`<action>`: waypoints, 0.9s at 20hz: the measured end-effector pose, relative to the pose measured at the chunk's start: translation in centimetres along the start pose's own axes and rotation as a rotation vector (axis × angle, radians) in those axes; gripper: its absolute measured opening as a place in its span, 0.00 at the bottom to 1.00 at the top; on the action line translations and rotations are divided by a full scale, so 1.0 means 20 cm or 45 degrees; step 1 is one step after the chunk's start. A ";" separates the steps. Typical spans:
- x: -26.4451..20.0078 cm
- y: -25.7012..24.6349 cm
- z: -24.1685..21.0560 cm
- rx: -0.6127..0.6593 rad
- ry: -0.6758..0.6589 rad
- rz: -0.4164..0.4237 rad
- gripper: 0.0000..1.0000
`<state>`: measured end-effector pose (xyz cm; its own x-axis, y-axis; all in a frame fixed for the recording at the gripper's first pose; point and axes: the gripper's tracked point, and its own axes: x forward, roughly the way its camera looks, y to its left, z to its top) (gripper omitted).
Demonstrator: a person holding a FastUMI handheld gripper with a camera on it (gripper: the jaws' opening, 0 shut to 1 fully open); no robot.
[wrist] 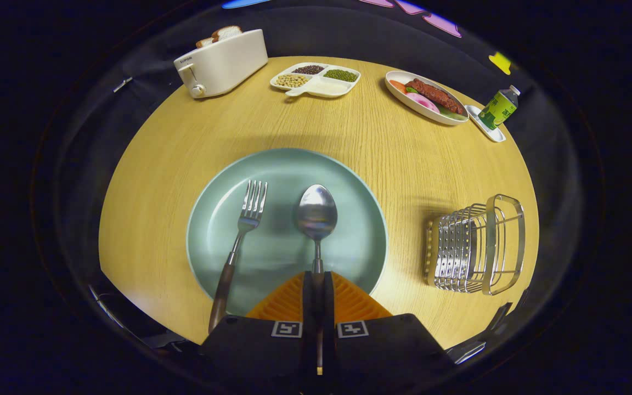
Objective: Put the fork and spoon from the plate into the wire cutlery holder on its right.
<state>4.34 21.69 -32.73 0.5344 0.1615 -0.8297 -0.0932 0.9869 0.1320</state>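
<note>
A pale green plate (pixel 349 186) lies on the round wooden table just ahead of my fingers. On it a fork (pixel 246 219) with a dark handle lies left of my fingers, its handle reaching over the plate's near rim. A metal spoon (pixel 317 214) points away from me, bowl up. Its handle runs back between my two fingers, and my gripper (pixel 317 285) is shut on that handle. The wire cutlery holder (pixel 478 244) stands on the table to the right of the plate, apart from it.
Beyond the plate stand a white toaster (pixel 223 61) with bread at the far left, a divided dish of beans (pixel 316 79), an oval dish of food (pixel 424 97) and a green bottle (pixel 500 107) on a small tray at the far right.
</note>
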 end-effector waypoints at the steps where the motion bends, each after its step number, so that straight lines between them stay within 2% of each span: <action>1: -0.01 0.00 0.00 0.006 -0.001 0.007 0.09; 5: -0.11 0.00 0.04 0.022 -0.029 0.052 0.09; 11: -0.50 -0.17 0.11 -0.044 -0.073 0.131 0.08; 15: -0.71 -0.49 0.08 -0.044 0.049 0.142 0.08; 18: -0.74 -0.75 0.01 -0.112 0.209 0.060 0.09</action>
<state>-2.00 4.52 -22.42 0.3842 0.1970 -0.9020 -0.1916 0.9727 0.1309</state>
